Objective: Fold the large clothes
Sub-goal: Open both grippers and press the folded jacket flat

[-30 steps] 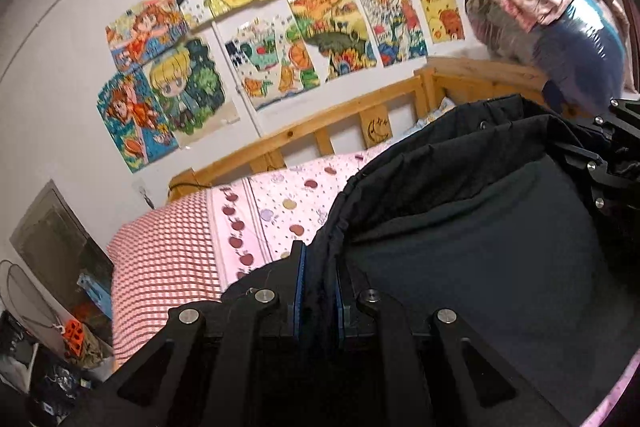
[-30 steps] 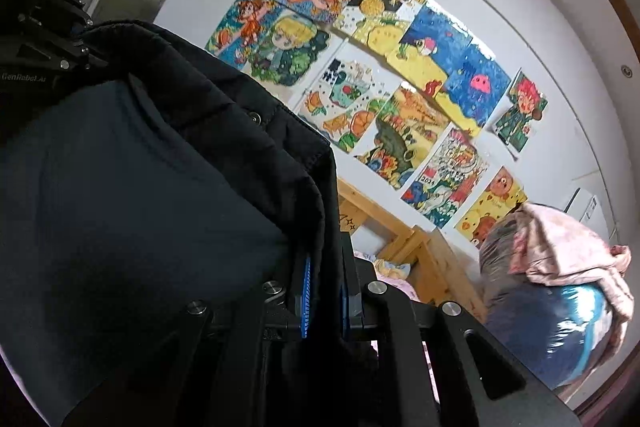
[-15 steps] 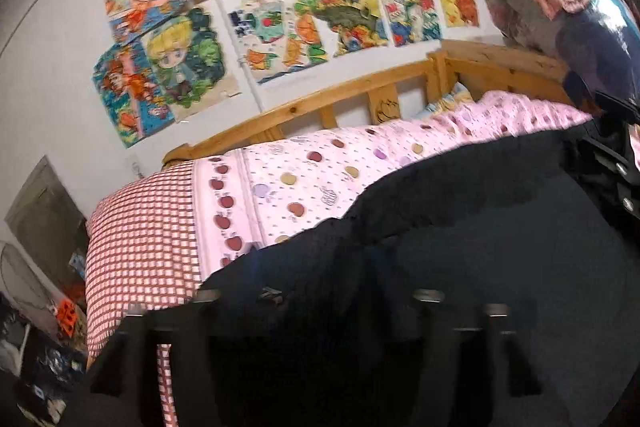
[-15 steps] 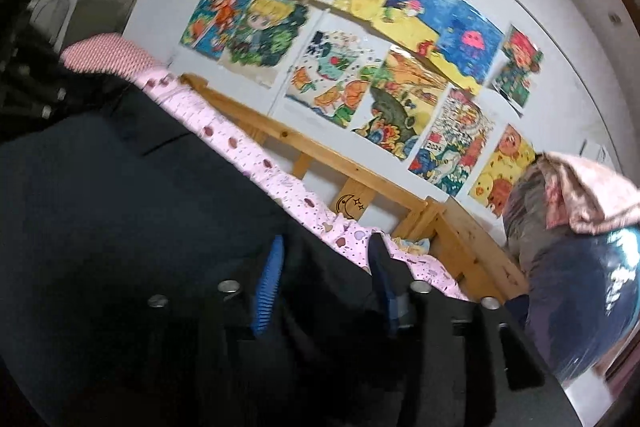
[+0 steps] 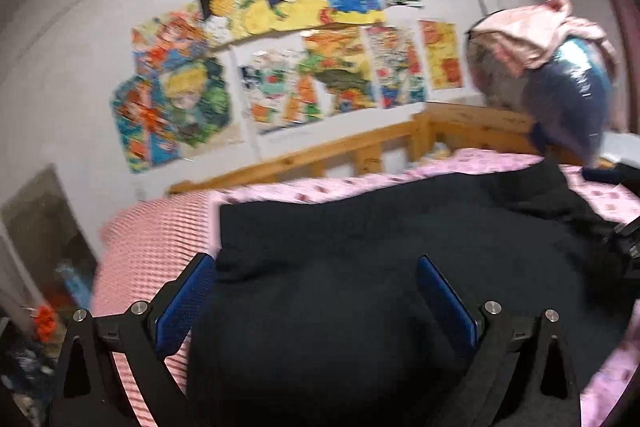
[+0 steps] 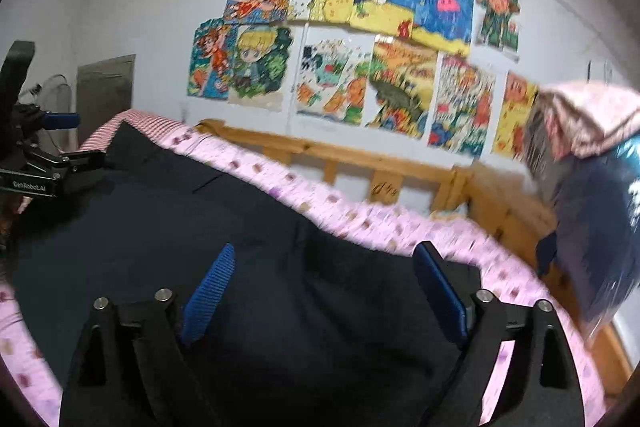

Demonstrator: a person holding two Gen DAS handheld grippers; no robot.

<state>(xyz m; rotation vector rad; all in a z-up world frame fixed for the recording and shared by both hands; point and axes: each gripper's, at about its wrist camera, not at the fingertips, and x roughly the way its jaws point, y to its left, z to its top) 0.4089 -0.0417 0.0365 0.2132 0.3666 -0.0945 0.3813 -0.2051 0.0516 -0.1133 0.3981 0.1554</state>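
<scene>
Ahead of both tools runs a bed (image 5: 472,163) dressed in a pink spotted sheet, which gives way to a red-and-white checked cover (image 5: 152,239) off to the left gripper's left. Beyond the mattress stands a wooden bed rail (image 6: 360,163), and the white wall behind it carries a cluster of bright children's drawings (image 6: 360,39). To the right gripper's far right, at the end of the bed, sits a shiny blue bag (image 6: 600,219) with a pink cloth (image 5: 536,31) heaped on top. A large dark garment (image 5: 380,247) lies spread flat on the sheet, directly in front of and beneath both tools. The left gripper (image 5: 316,291) has its jaws spread wide and still widening; the garment lies between and under its blue pads (image 5: 444,295), which do not press on it. The right gripper (image 6: 324,291) is likewise released, jaws parting, with the dark fabric lying loose between its pads (image 6: 210,287). In the right wrist view the left tool shows at the far left edge, over the garment's side.
</scene>
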